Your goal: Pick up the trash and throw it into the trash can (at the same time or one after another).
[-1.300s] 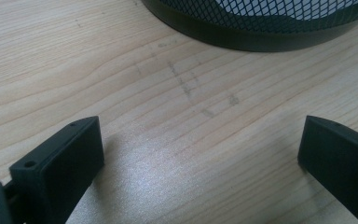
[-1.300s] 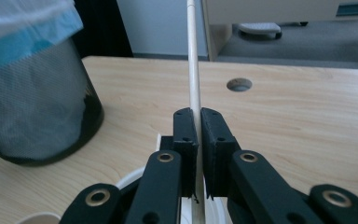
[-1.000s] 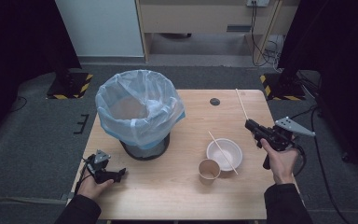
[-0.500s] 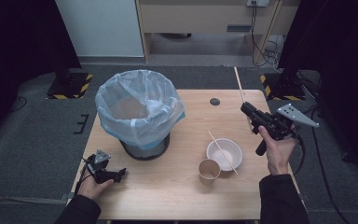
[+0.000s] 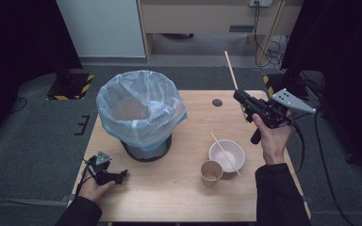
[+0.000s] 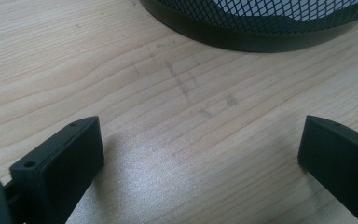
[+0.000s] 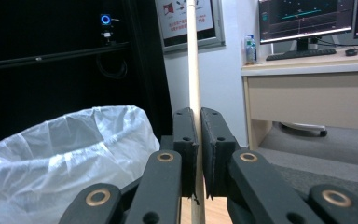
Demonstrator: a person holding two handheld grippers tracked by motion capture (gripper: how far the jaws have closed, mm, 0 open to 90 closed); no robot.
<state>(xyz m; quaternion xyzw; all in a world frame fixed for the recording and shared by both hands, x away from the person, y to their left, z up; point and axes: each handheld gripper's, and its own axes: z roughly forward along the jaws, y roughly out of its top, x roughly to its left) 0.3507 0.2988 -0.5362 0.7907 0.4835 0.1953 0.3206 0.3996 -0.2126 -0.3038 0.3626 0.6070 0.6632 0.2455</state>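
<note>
My right gripper point(image 5: 240, 97) is raised above the table's right side, shut on a thin wooden chopstick point(image 5: 231, 70) that sticks up and away from it. In the right gripper view the chopstick point(image 7: 194, 56) stands clamped upright between the two black pads point(image 7: 185, 149). A second chopstick point(image 5: 225, 154) lies across a white bowl point(image 5: 226, 156), beside a brown paper cup point(image 5: 211, 171). A black mesh bin lined with a white bag point(image 5: 139, 106) stands on the left half. My left gripper point(image 5: 121, 175) rests on the table near the front left corner, open, its jaws wide apart over bare wood.
The wooden table point(image 5: 179, 193) has a dark round grommet point(image 5: 217, 102) near its far edge. The bin's mesh base point(image 6: 270, 23) lies just ahead of the left gripper. A desk with monitors point(image 7: 307, 28) stands beyond the table.
My right gripper has lifted off the table with the chopstick and moved up and away, toward the far right. The left gripper has stayed still.
</note>
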